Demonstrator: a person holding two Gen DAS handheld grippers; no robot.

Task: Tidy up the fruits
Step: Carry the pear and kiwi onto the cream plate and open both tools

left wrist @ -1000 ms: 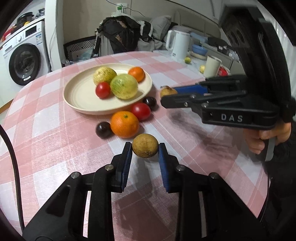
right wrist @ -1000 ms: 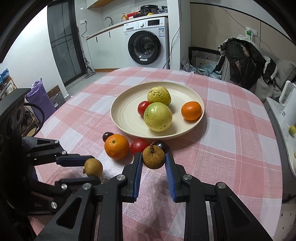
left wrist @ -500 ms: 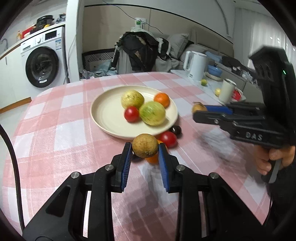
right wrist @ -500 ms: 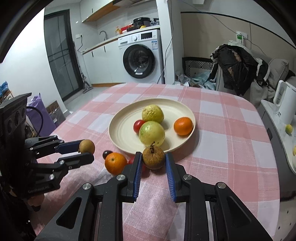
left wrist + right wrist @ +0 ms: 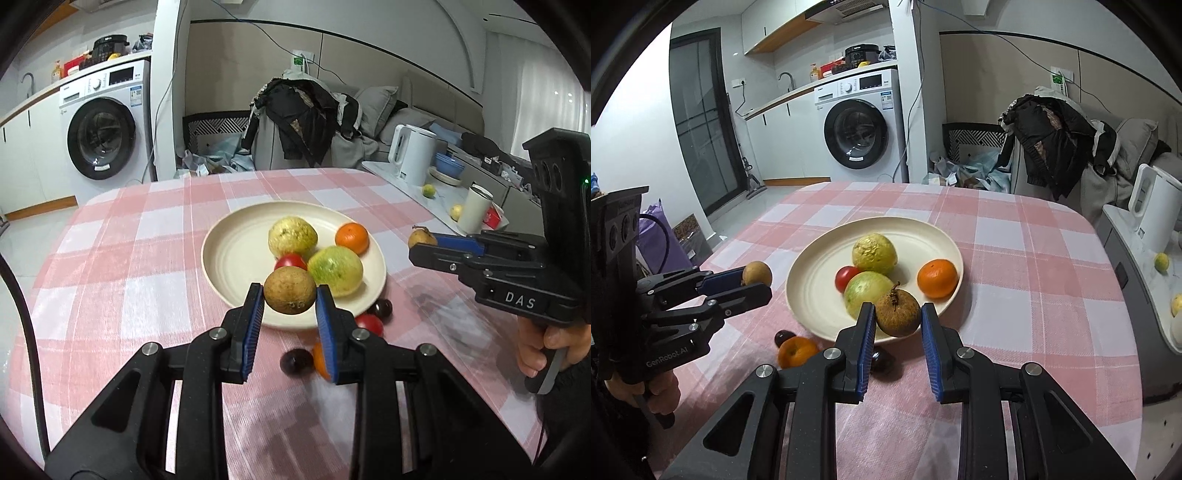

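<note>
Pink-check desk (image 5: pixel 110 266), plate (image 5: pixel 229 258) mid-desk holding 4 fruits. Left tongs (image 5: pixel 290 301) pinch a brown fruit (image 5: pixel 290 295), right tongs (image 5: pixel 898 314) pinch a stemmed brown fruit (image 5: pixel 897 313); both held above the plate's near rim, likely for drop-off.

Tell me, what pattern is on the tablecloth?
Pink and white checks on the tablecloth, clearest in the right wrist view.
</note>
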